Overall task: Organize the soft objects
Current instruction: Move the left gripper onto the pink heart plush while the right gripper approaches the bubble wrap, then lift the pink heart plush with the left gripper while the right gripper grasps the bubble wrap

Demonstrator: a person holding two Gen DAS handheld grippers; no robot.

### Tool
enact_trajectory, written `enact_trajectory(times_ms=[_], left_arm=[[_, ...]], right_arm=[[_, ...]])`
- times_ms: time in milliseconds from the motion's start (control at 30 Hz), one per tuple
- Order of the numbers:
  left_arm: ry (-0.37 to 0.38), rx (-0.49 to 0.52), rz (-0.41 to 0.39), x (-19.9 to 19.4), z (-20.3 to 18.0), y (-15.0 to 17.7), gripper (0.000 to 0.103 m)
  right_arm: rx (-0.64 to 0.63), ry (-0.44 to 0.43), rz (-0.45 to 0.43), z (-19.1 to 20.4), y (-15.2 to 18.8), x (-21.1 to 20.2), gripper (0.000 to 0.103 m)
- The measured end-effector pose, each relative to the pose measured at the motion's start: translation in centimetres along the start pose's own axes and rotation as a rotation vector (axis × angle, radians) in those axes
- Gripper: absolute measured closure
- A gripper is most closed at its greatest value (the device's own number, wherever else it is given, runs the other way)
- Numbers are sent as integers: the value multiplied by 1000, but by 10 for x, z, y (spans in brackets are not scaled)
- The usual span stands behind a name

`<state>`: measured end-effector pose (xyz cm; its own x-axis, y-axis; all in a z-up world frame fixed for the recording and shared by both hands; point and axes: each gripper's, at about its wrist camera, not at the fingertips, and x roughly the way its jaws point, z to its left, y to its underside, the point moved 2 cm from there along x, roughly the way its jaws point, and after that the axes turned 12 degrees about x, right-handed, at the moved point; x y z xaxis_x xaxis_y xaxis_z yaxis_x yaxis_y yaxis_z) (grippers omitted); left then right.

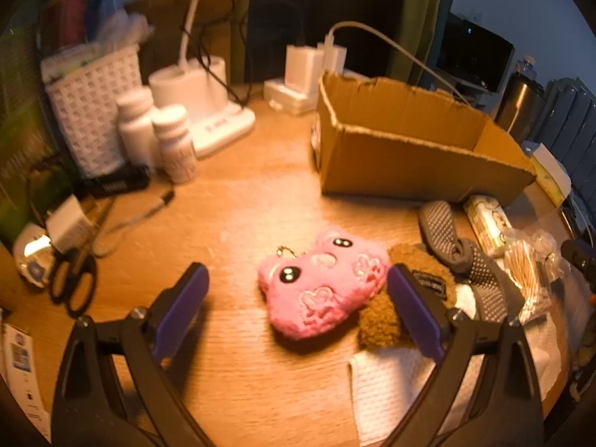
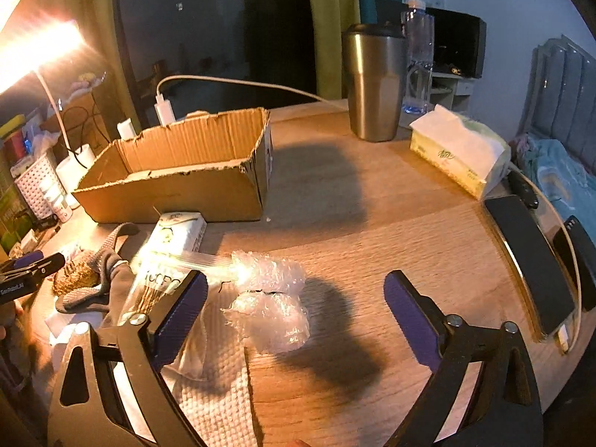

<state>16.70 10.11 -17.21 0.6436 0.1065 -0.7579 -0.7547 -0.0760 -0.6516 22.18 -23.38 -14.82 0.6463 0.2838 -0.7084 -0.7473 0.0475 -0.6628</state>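
The pink plush lies on the table in front of the cardboard box, between the spread fingers of the empty left tool; the right tool, also released, hovers over bubble wrap.

Warm orange light falls on the table from a lamp at its far left, blown out to a white glare in the right wrist view. The bubble wrap catches a hot sparkle and throws a dark shadow toward the right. The cup casts a broad soft shadow leftward. The room behind stays dim and bluish. Both views are slightly soft, bowed at the edges, with black corners. In the left view the plush and box look blurred.
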Motion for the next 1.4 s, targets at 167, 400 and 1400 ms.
enact_trajectory(times_ms=[167, 400, 1400], left_arm=[[33, -31, 34, 11, 2, 1, 19], [66, -10, 44, 12, -3, -4, 43], [36, 95, -245, -83, -61, -66, 52]], right_arm=[[-1, -11, 32, 0, 1, 9, 18], [-8, -34, 78, 2, 1, 16, 38], [-57, -144, -109, -1, -40, -51, 62]])
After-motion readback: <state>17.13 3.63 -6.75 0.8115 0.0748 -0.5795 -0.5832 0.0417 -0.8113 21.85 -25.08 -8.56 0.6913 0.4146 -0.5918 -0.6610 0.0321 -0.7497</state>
